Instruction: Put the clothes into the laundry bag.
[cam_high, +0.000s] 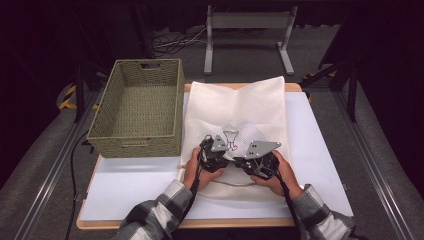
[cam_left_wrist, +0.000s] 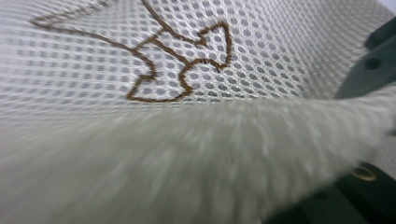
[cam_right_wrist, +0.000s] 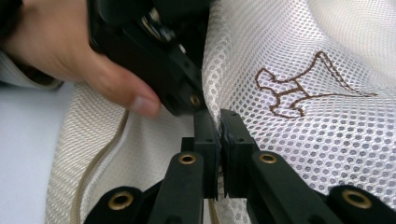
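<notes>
Right tool (cam_right_wrist: 219, 126) pinching mesh bag (cam_right_wrist: 303, 140), left tool (cam_high: 212, 150) just beside

Both forearms come in over the near edge of the table, in plaid sleeves, and the two hands sit close together near its middle. The left hand (cam_high: 196, 170) holds the left gripper (cam_high: 214, 150), angled toward the right one. The right hand (cam_high: 278, 176) holds the right gripper (cam_right_wrist: 220, 122); its two black jaws stand pressed together, clamped on a fold of white mesh. The left gripper's jaws are hidden by blurred cloth.
</notes>
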